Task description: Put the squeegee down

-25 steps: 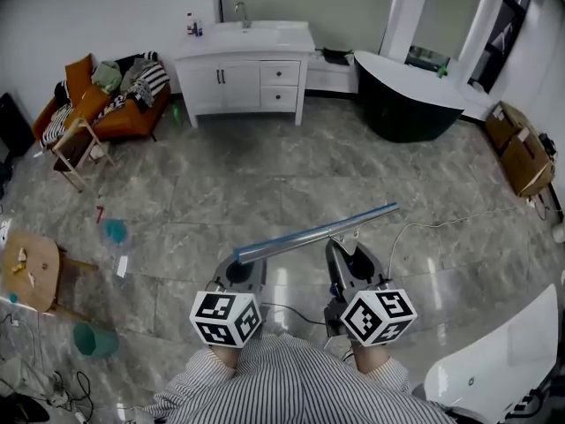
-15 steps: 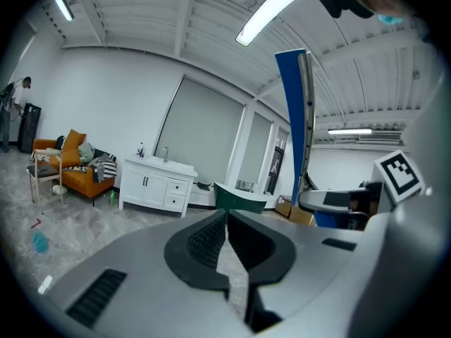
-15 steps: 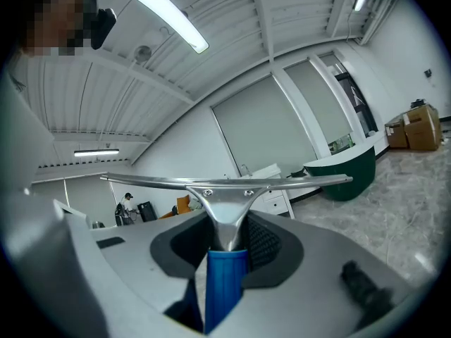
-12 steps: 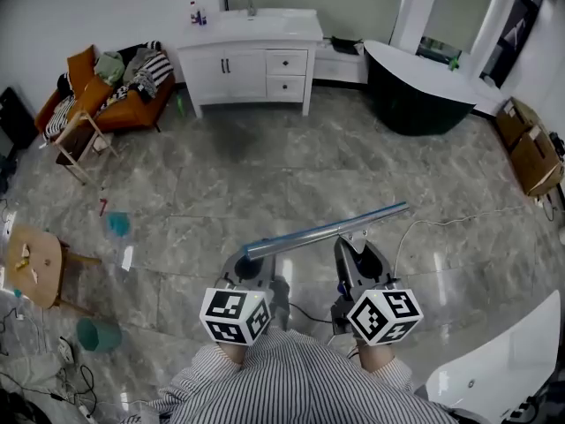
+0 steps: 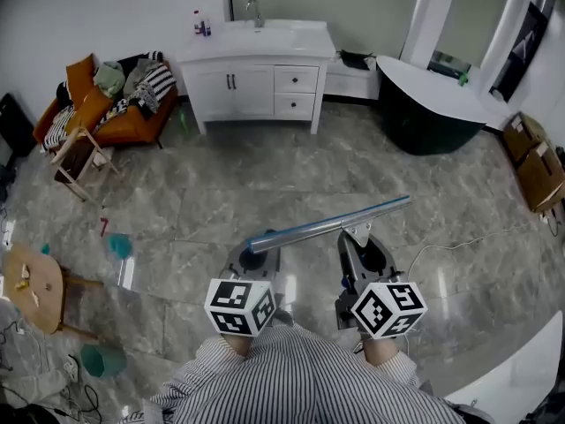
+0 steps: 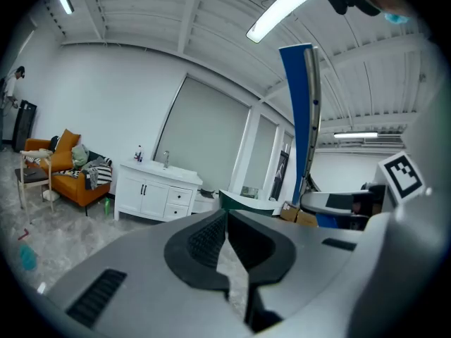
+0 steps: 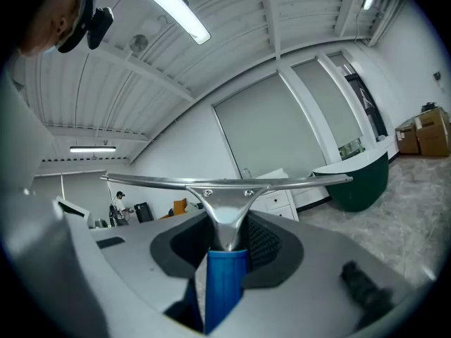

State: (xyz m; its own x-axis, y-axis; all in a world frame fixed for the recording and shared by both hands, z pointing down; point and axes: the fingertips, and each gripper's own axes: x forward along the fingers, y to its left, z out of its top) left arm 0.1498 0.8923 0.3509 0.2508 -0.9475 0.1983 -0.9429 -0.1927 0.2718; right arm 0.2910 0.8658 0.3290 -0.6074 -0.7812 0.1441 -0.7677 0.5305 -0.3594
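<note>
The squeegee has a long metal blade [image 5: 327, 225] and a blue handle [image 7: 225, 280]. My right gripper [image 5: 357, 241] is shut on that handle and holds the blade crosswise, level, above the grey marble floor [image 5: 291, 166]. In the right gripper view the blade [image 7: 225, 183] spans the picture just past the jaws of the right gripper [image 7: 227, 241]. My left gripper [image 5: 253, 253] hangs beside it under the blade's left end, apart from it. In the left gripper view the left gripper [image 6: 227, 220] has its pads together with nothing between them, and the squeegee [image 6: 299, 118] rises at the right.
A white vanity with a sink [image 5: 256, 69] stands at the far wall, a dark bathtub [image 5: 433, 104] to its right. An orange sofa [image 5: 106, 104] with clothes and a wooden chair [image 5: 75, 153] are at the left. Cardboard boxes [image 5: 538, 166] sit far right, and a cable [image 5: 459, 241] crosses the floor.
The person has walked forward, so the vanity and bathtub sit nearer and the floor slides toward me. Both grippers keep their pose, the squeegee still held in the right one.
</note>
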